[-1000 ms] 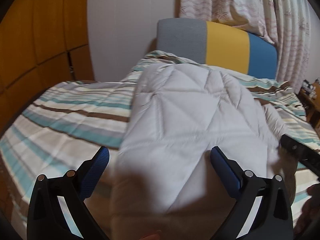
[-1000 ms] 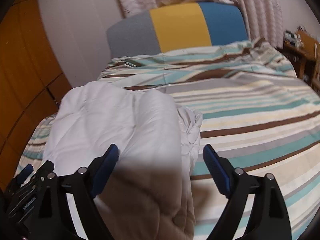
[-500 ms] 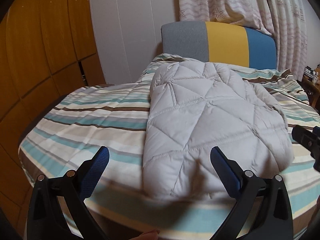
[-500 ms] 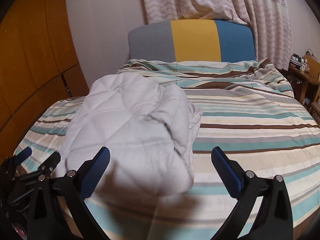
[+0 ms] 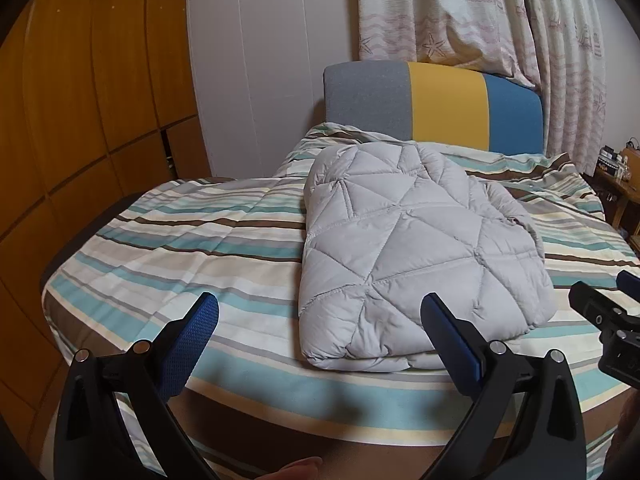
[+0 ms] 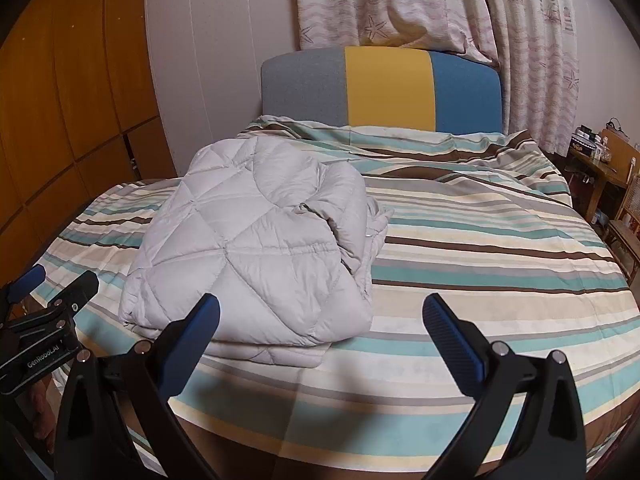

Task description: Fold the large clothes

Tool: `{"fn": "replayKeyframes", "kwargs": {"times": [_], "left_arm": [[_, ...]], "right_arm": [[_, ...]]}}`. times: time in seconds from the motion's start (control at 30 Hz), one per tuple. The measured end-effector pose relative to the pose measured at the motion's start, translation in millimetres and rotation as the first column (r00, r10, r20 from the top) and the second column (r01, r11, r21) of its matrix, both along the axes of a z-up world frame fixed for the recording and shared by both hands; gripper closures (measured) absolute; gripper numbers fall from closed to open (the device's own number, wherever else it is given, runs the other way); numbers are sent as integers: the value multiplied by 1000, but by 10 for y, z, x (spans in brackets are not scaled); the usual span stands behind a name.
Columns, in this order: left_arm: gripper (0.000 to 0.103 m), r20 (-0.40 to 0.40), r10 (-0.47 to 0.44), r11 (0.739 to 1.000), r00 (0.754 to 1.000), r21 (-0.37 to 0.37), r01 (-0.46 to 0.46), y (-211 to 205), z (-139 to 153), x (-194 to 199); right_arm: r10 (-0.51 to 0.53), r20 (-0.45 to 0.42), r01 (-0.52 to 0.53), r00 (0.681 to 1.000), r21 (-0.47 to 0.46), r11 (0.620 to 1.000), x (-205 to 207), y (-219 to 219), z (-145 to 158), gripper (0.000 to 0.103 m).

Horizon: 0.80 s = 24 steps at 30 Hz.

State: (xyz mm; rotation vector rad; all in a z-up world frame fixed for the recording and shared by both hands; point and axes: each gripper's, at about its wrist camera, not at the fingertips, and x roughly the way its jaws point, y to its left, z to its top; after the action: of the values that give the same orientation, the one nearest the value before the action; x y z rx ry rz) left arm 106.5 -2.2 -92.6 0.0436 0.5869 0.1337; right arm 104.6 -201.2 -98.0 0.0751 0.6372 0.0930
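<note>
A pale grey quilted down jacket (image 5: 416, 248) lies folded into a thick bundle near the front edge of the striped bed (image 5: 192, 248). My left gripper (image 5: 320, 312) hangs open just short of the bed's edge, nothing between its blue pads. From the right wrist the same jacket (image 6: 256, 256) sits left of centre. My right gripper (image 6: 320, 312) is open too, its pads apart over the striped bedcover (image 6: 500, 240), clear of the jacket. The right gripper's tip (image 5: 600, 312) shows at the right edge of the left wrist view.
A grey, yellow and blue headboard (image 6: 384, 88) stands at the far end under patterned curtains (image 6: 440, 4). Wooden wardrobe panels (image 5: 80, 120) line the left wall. A wooden side table (image 6: 600, 160) with small items stands at the right. A fingertip (image 5: 300, 466) shows at the bottom edge.
Both grippers have drawn back and up from the jacket, which filled the view before and now lies whole on the bed. The right jaws have widened a little.
</note>
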Motion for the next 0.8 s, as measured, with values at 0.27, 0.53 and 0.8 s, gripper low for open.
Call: {"fn": "replayKeyframes", "kwargs": {"times": [0.27, 0.53, 0.8], "left_arm": [[3, -1, 1, 1000, 1000, -7, -1, 12, 14, -14], [3, -21, -5, 1000, 1000, -12, 5, 13, -22, 15], [3, -28, -14, 1000, 1000, -10, 14, -17, -52, 28]], "right_arm": [[-7, -6, 7, 1000, 10, 1000, -22, -64, -16, 2], [-14, -16, 14, 1000, 17, 1000, -17, -90, -34, 2], [-17, -17, 18, 1000, 21, 1000, -15, -95, -42, 2]]}}
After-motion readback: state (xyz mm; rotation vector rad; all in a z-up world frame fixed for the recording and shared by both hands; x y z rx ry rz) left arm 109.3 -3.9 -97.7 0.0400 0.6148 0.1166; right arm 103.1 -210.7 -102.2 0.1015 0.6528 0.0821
